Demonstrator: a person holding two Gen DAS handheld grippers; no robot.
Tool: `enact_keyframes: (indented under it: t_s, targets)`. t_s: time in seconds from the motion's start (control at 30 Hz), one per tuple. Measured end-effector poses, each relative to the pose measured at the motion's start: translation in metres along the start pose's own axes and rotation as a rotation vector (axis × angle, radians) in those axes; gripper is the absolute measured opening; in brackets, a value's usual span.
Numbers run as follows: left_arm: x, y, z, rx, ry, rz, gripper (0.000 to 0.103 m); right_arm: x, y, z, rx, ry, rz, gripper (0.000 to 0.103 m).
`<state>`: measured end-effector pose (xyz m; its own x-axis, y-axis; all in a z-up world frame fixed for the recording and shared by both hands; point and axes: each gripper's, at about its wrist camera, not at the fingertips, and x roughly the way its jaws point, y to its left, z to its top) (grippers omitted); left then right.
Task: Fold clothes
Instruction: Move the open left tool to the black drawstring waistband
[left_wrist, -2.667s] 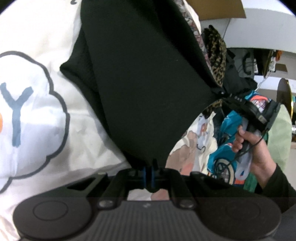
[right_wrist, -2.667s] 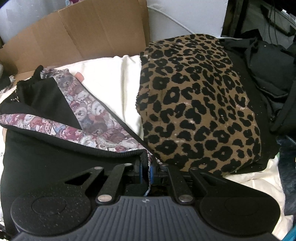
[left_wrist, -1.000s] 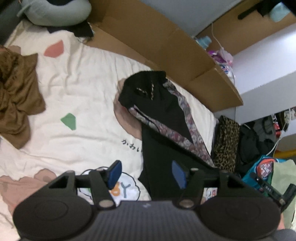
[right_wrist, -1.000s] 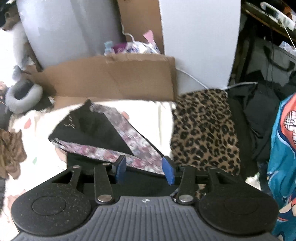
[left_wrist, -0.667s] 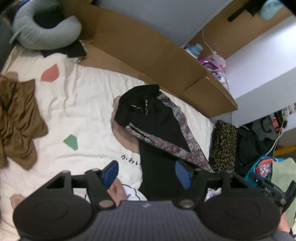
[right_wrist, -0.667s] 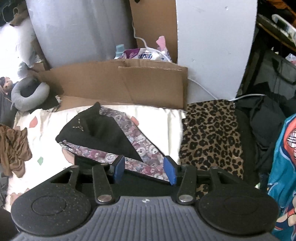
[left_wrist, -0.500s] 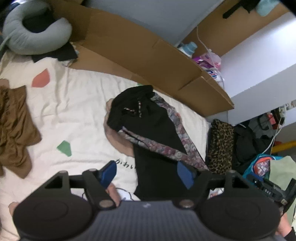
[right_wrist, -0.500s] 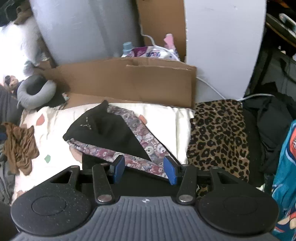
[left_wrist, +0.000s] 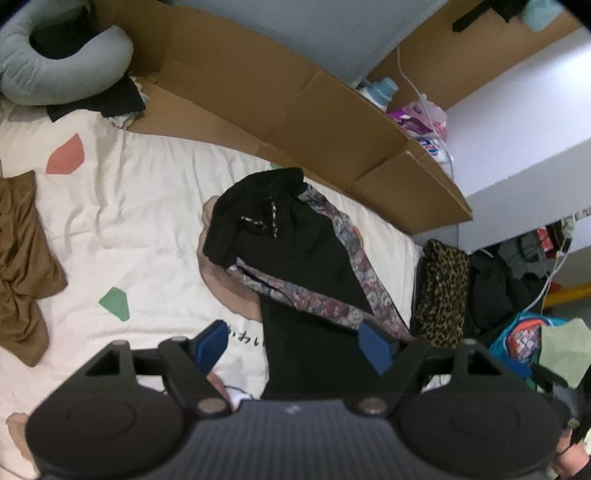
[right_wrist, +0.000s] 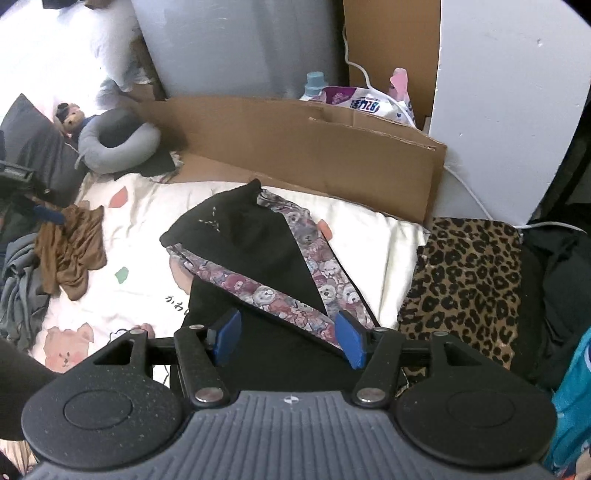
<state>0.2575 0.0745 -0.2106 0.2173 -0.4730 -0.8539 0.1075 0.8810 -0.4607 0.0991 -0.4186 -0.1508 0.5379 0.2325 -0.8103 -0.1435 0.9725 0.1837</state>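
Black garment (left_wrist: 295, 258) folded on the cream sheet (left_wrist: 140, 221), below both tongs.
Left gripper (left_wrist: 291, 347) and right gripper (right_wrist: 288, 334): jaws spreading wider, nothing pinched; cloth lies beyond and beneath the tips, untouched.

The near end of the black garment with the bear-print lining (left_wrist: 295, 258) is hidden behind the left gripper's black body (left_wrist: 291, 435), and in the right wrist view the same garment (right_wrist: 255, 236) passes under the right gripper's body (right_wrist: 291, 432). The crumpled brown cloth (left_wrist: 18, 266) is cut by the left edge of the left wrist view. The black printed characters (left_wrist: 245, 338) on the cream patterned sheet (left_wrist: 129, 206) are partly covered by the garment. The label on the purple-and-white packet (right_wrist: 364, 101) behind the brown cardboard (right_wrist: 314, 147) is too small to read. The small plush figure (right_wrist: 68, 112) is blurred.
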Motion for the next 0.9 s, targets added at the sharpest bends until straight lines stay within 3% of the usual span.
enact_keyframes:
  t_s: [0.3,0.73,0.9]
  targets:
    - [0.061,0.003,0.009,-0.016,0.001,0.002,0.08,0.045,-0.03,-0.032,-0.005,-0.011,0.051,0.064]
    - [0.147,0.029,0.008,0.01,0.02,0.042,0.08,0.127,-0.046,-0.063,0.01,-0.077,0.027,0.063]
    - [0.167,0.04,0.006,-0.017,0.008,0.008,0.08,0.154,-0.043,-0.071,-0.018,-0.094,0.022,0.063]
